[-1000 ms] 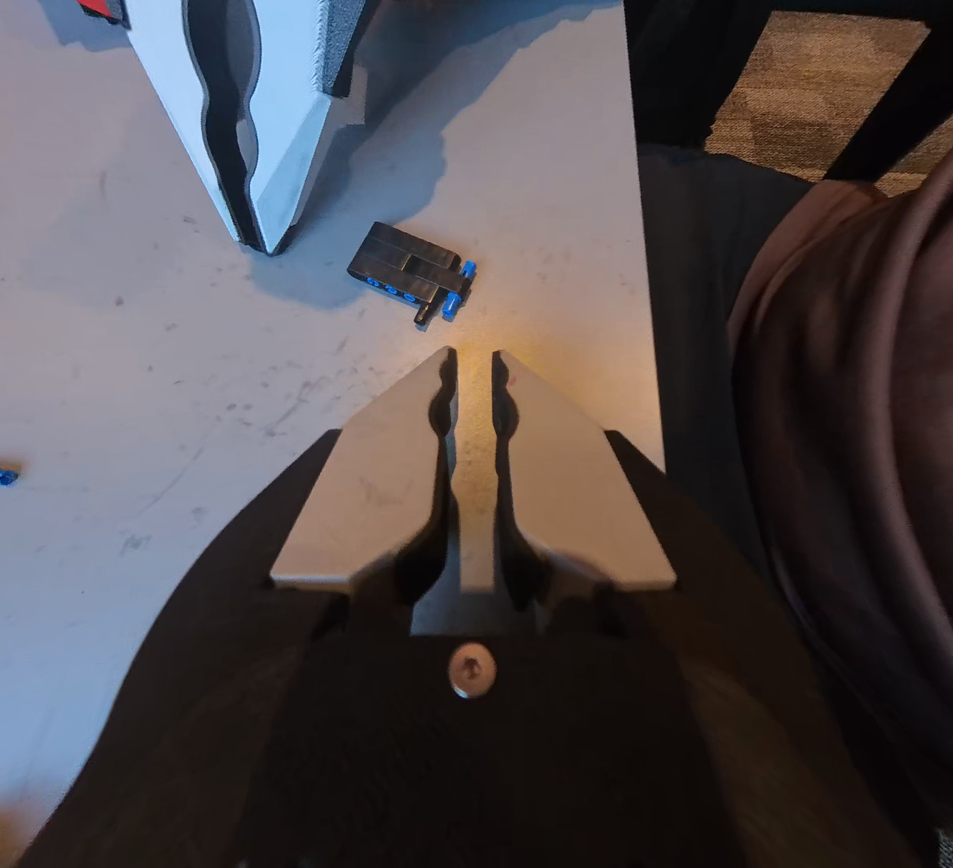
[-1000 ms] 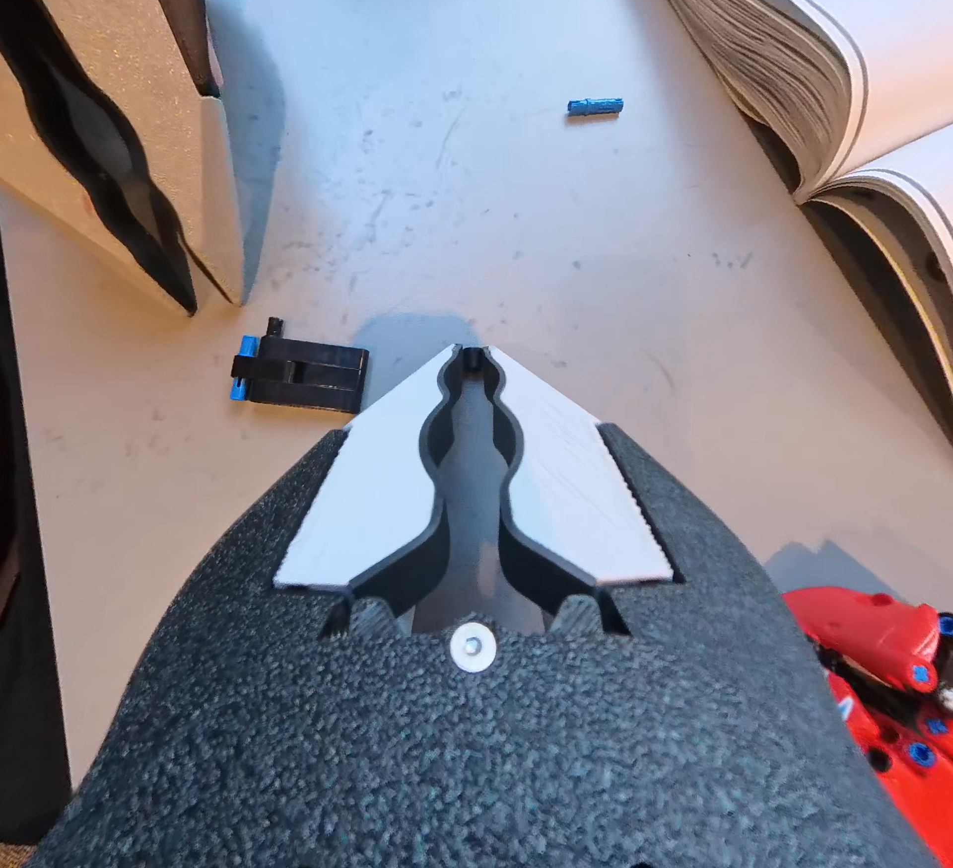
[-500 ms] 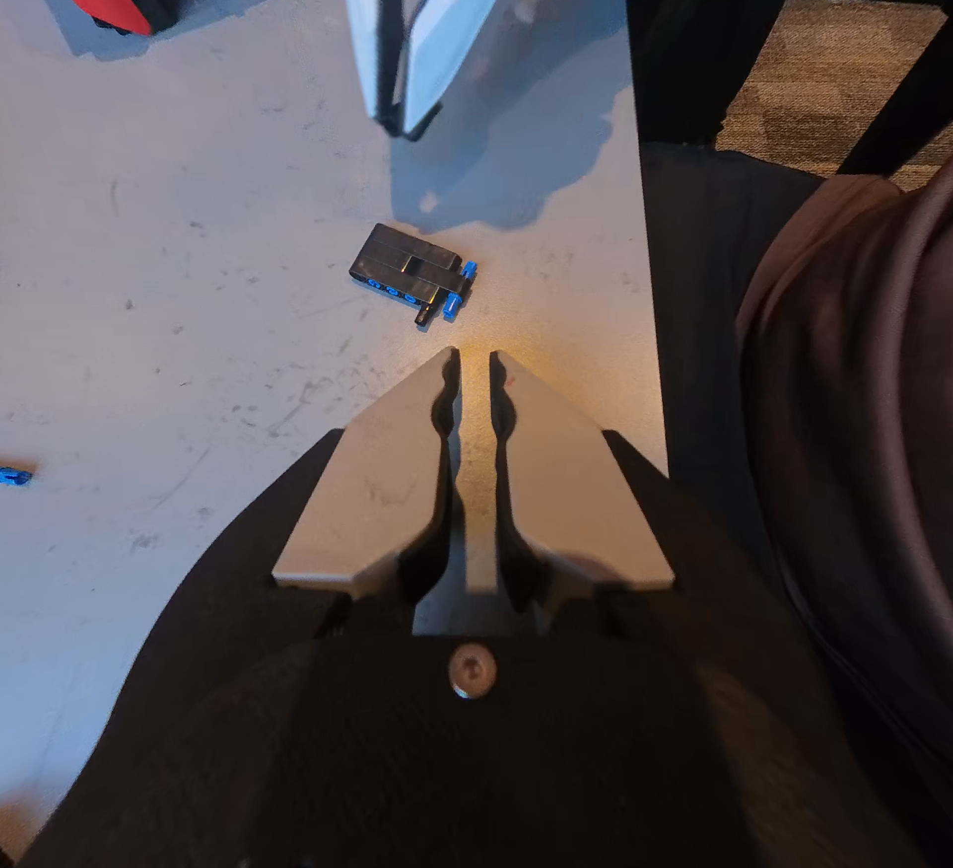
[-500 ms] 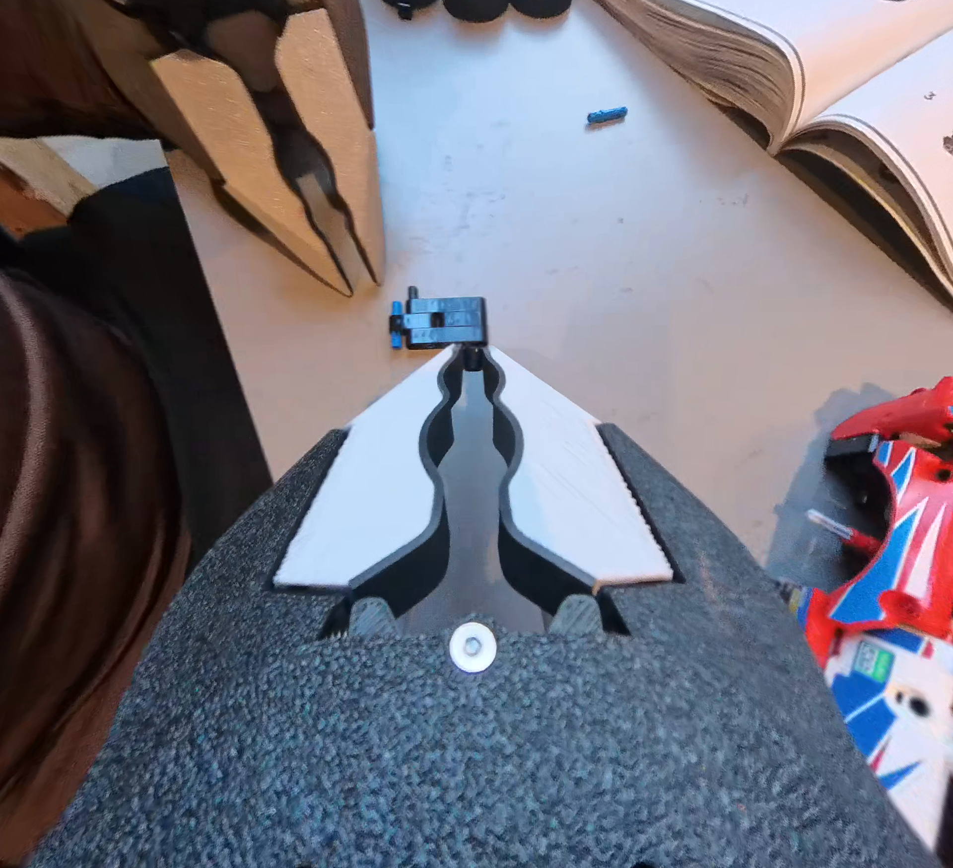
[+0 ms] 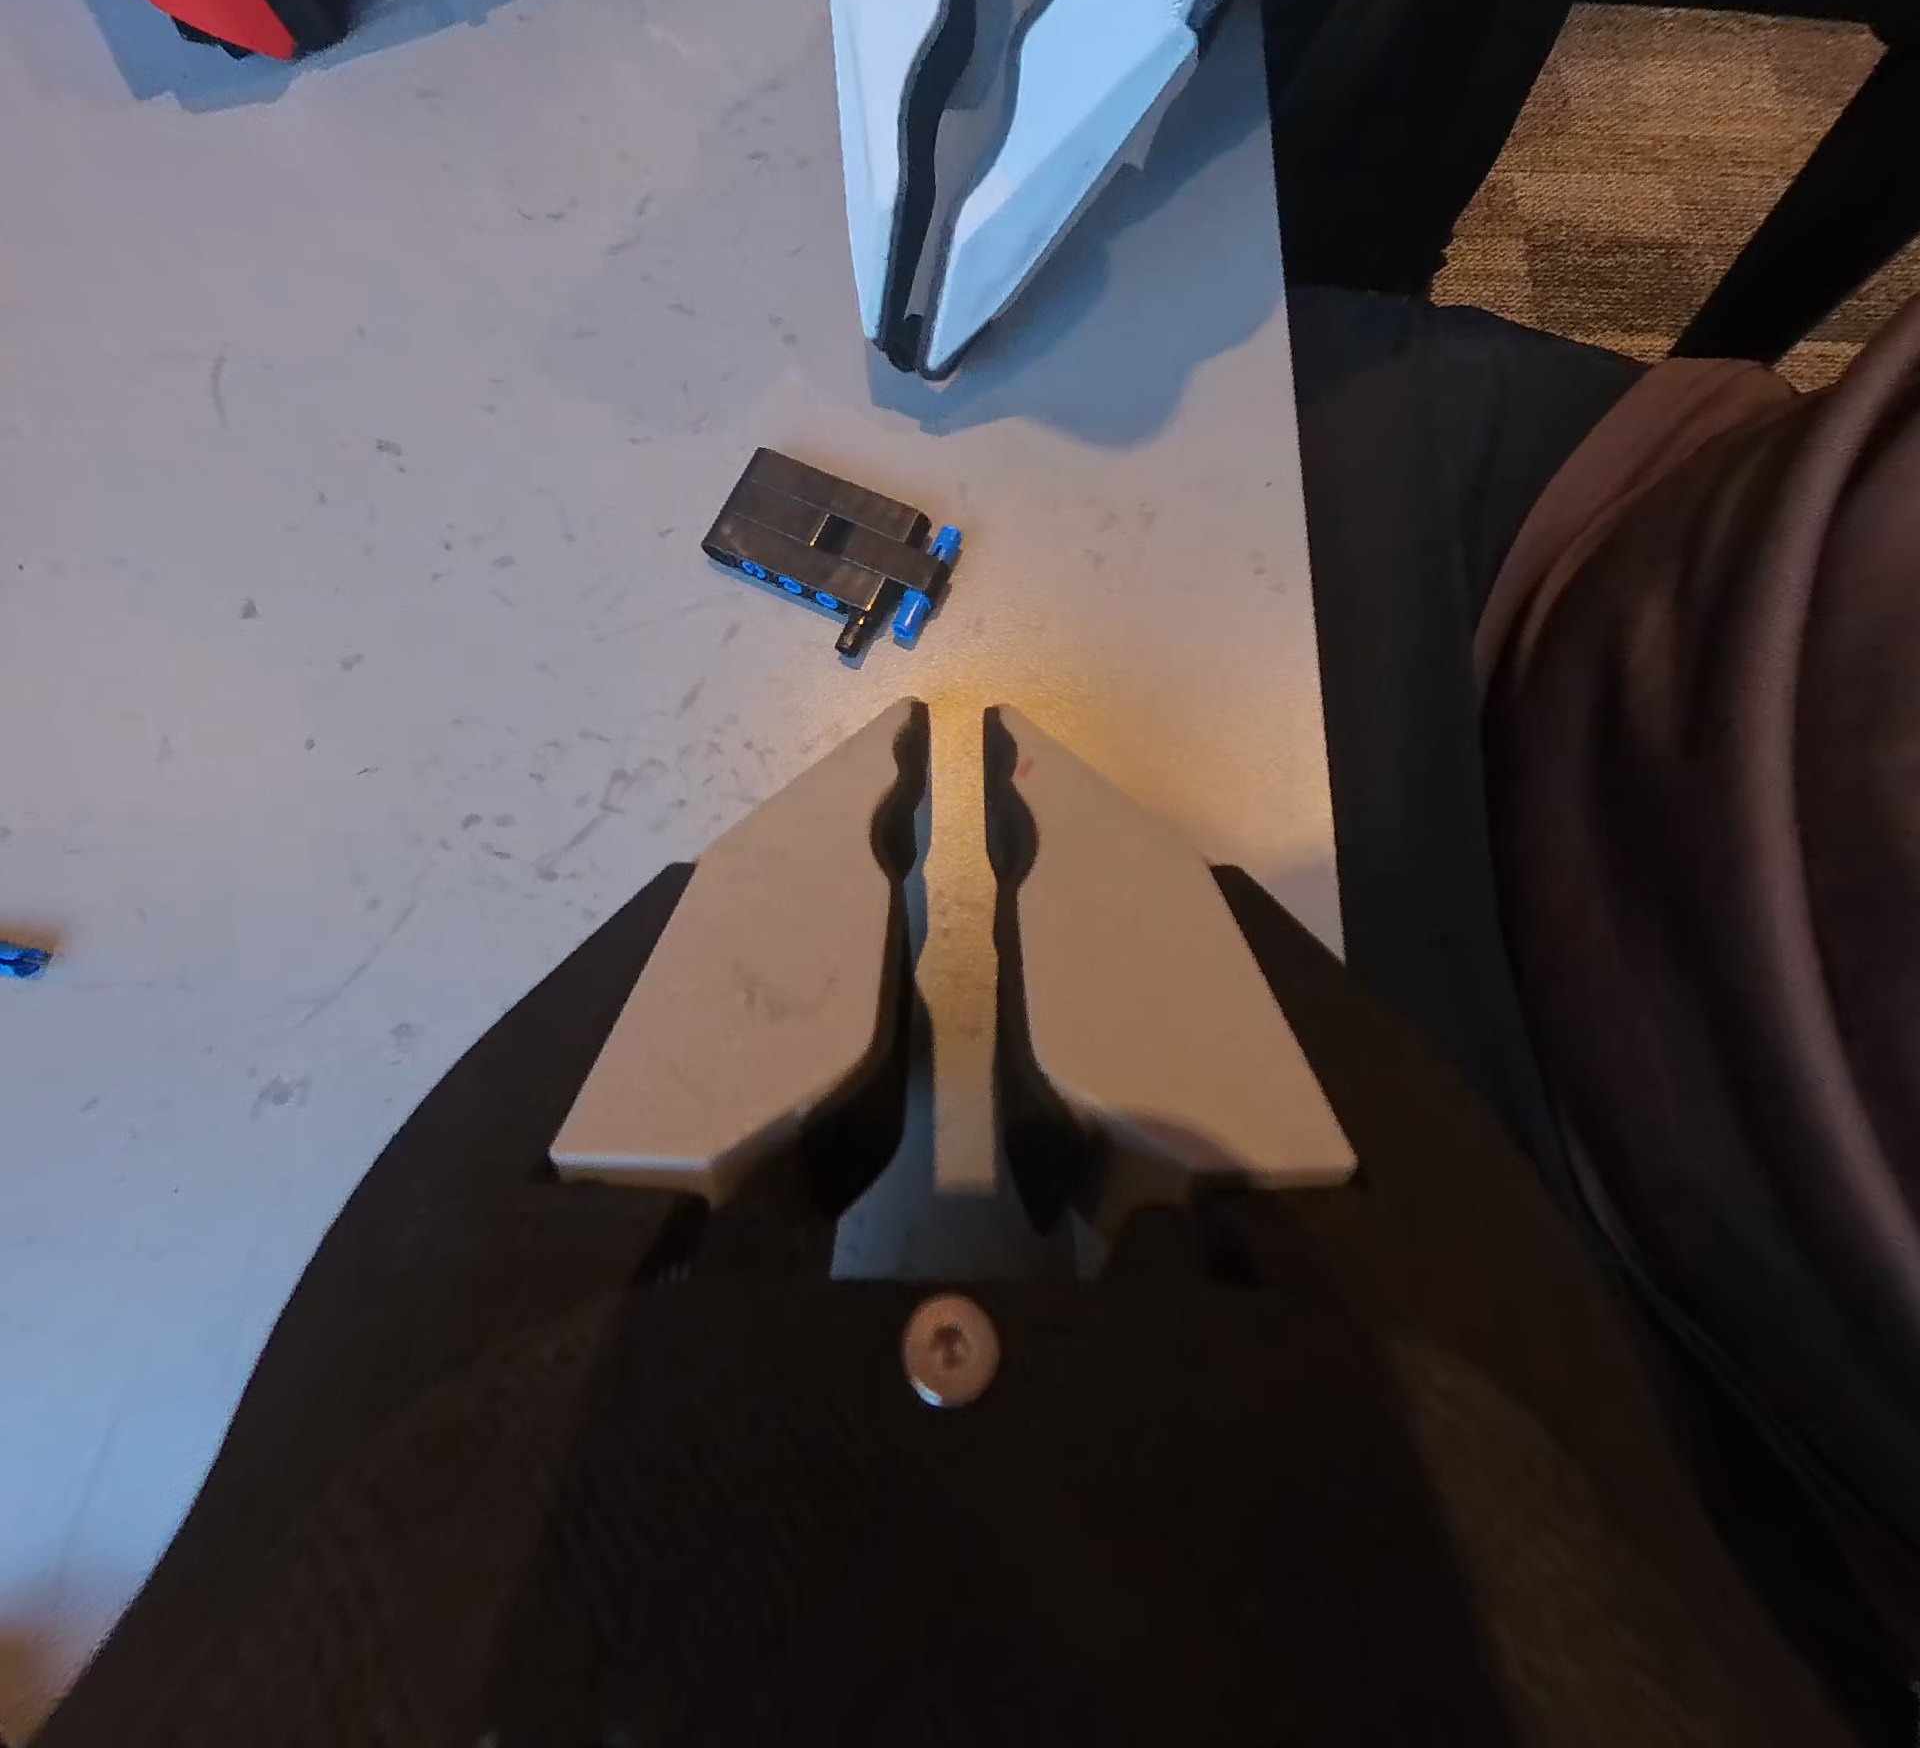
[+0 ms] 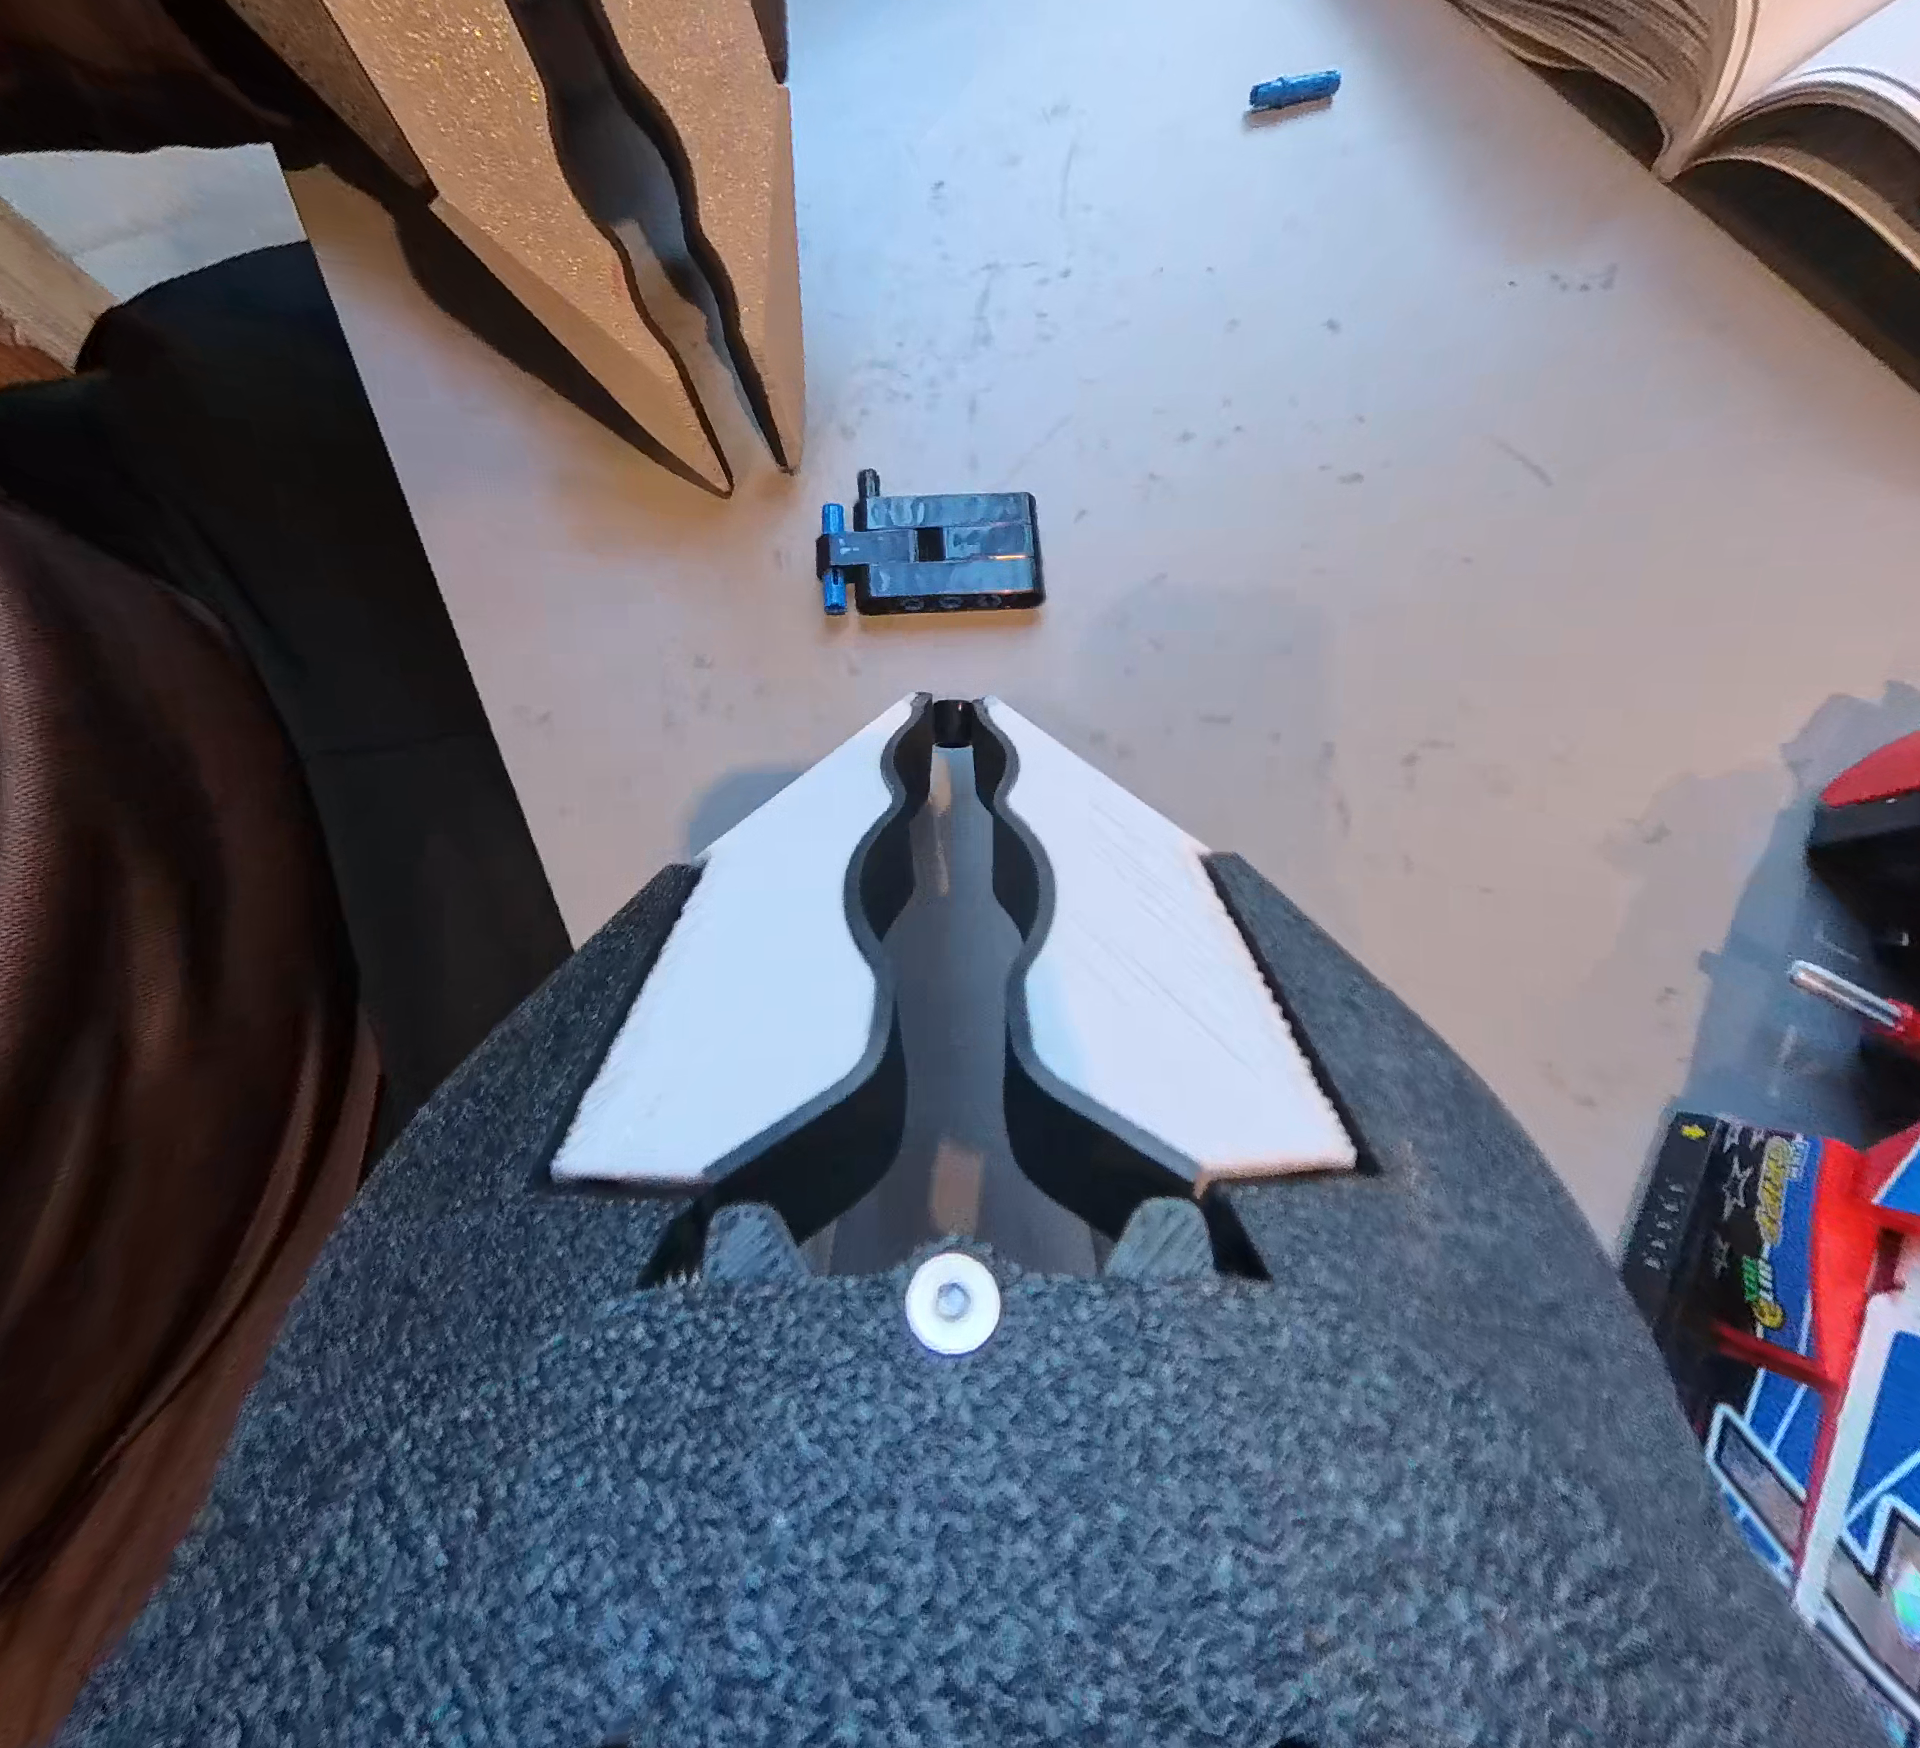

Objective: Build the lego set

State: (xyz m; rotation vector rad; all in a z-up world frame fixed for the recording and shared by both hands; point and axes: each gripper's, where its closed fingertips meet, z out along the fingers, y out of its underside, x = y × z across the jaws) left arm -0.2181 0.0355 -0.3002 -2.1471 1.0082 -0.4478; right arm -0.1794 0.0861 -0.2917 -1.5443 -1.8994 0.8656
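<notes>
I am pinching a small black pin (image 6: 949, 724) in the right gripper (image 6: 951, 711), left gripper (image 5: 954, 711) slightly parted and empty, judging the black beam assembly (image 6: 940, 552) on the worktop (image 6: 1247, 451) light, rigid, slick: gripping its long flat sides.

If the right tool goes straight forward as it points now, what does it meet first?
Most likely the black lego assembly, lying on the table just ahead of the right tool, which already pinches a small black pin. Height above the table is unclear.
</notes>
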